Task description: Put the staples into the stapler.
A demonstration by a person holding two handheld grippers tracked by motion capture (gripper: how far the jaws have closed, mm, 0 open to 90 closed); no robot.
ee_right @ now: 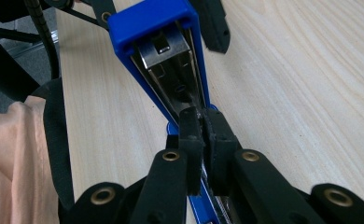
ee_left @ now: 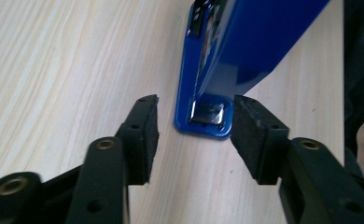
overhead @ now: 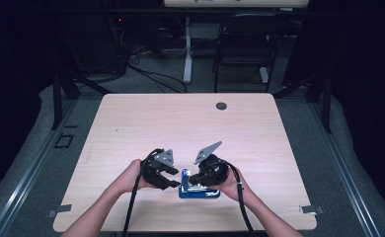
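Dark floor and chairs are seen behind a pale wooden table (overhead: 131, 123). Near its front edge, a blue stapler (overhead: 199, 190) is laid open between both tools. A thin metal part inside it is pinched tight by the right gripper (ee_right: 202, 135), likely so it is kept steady. The left gripper (ee_left: 194, 130) is held half open at the stapler's front end, with nothing gripped.
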